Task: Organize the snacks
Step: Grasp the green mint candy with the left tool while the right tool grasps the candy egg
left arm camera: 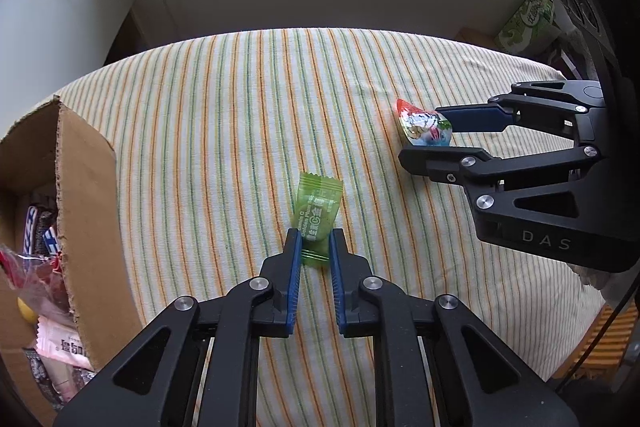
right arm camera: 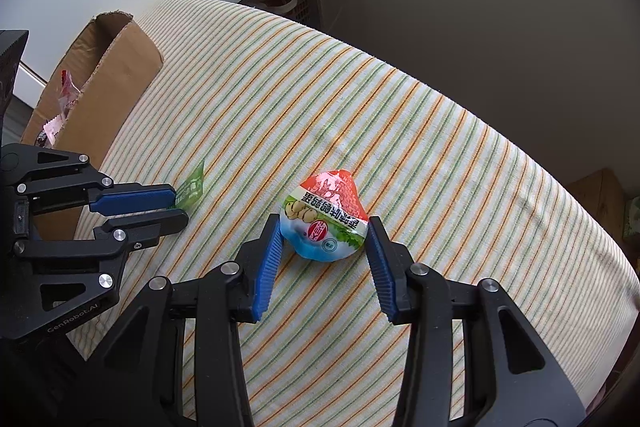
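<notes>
Both tongs clamped: left tongs (left arm camera: 315, 233) on green candy (left arm camera: 318, 215), right tongs (right arm camera: 323, 221) on egg packet (right arm camera: 325, 217) (striped cloth (left arm camera: 240, 107)).

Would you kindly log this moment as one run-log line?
left tongs: shut on green candy | right tongs: shut on red-blue pouch | cardboard box: holds snacks

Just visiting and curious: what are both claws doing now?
Left gripper shut on green candy wrapper. Right gripper pinching red-and-blue snack pouch. Open cardboard box alongside; striped cloth between unobstructed.
</notes>
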